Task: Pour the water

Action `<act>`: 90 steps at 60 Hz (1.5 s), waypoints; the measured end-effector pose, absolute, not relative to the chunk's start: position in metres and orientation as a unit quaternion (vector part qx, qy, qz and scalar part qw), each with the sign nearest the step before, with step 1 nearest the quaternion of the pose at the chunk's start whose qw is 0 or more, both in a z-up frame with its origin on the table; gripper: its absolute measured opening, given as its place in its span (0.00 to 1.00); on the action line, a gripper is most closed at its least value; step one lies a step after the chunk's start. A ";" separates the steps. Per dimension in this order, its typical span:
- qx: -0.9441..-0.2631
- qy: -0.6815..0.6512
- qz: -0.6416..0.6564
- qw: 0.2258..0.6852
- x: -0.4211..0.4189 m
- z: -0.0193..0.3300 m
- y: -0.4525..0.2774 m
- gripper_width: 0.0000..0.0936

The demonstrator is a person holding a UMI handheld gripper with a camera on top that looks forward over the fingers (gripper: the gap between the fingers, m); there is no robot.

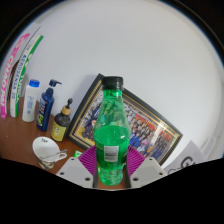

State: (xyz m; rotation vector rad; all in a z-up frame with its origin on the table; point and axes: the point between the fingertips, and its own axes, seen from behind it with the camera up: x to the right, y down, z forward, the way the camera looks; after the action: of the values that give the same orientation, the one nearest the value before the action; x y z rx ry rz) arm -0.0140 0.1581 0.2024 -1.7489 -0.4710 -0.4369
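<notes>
A green plastic bottle with a black cap and a white label stands upright between my gripper's two fingers. The magenta pads press against its lower body on both sides, so the gripper is shut on it. The bottle's base is hidden behind the fingers. A white cup sits on the wooden table to the left, beyond the left finger.
A framed group photo leans against the white wall behind the bottle. Left of it stand a dark pump bottle, a blue bottle and a white bottle. Pink and green packages lean on the far left.
</notes>
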 end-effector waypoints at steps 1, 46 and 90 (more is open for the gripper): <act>-0.758 -0.194 -0.175 0.598 -0.015 0.198 0.159 0.39; -0.812 -0.036 0.027 0.583 -0.019 0.086 0.167 0.54; -0.888 0.011 -0.063 0.456 -0.070 0.183 -0.047 0.91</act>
State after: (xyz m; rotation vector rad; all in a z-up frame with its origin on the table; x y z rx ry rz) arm -0.0696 -0.0472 0.1827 -2.1892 0.0281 -0.1544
